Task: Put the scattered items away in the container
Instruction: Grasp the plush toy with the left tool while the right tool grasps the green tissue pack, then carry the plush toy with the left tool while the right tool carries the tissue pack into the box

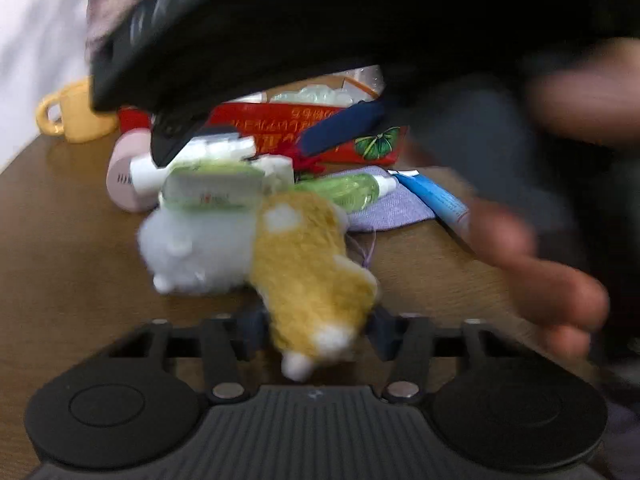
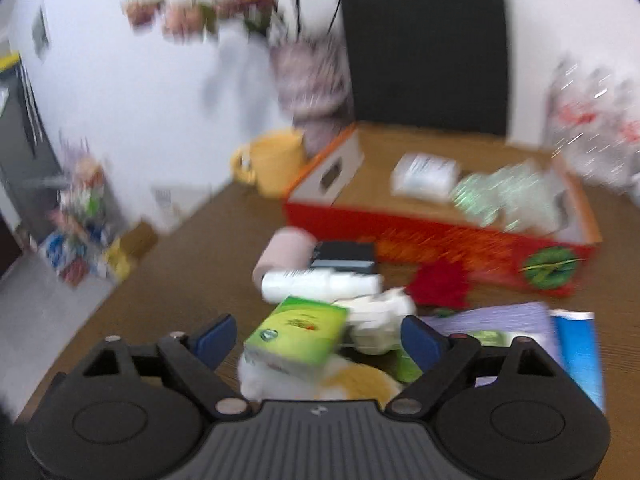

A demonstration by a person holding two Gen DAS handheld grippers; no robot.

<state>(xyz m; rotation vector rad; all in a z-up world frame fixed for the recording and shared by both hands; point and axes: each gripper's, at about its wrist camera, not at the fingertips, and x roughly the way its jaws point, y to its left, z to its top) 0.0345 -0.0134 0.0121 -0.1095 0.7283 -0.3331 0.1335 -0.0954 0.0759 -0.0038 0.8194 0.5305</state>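
A yellow and white plush toy (image 1: 308, 276) lies end-on between my left gripper's (image 1: 318, 334) blue pads, which press on its near end. My right gripper (image 2: 316, 338) hangs open above the pile, with a green box (image 2: 296, 332) and the plush toy (image 2: 320, 380) below its spread fingers; its black body (image 1: 240, 20) fills the top of the left wrist view. The red cardboard box (image 2: 440, 240) stands behind, holding a white packet (image 2: 426, 174) and green packets (image 2: 504, 196). Scattered in front are a pink cylinder (image 2: 284, 252), a white bottle (image 2: 320, 284), a purple pouch (image 2: 500, 320) and a blue tube (image 2: 576, 352).
A yellow mug (image 2: 276, 160) and a vase of flowers (image 2: 312, 80) stand at the back left of the brown table (image 2: 180, 272). A person's hand (image 1: 540, 280) is at the right. A red tassel (image 2: 440, 280) lies by the box. Both views are motion-blurred.
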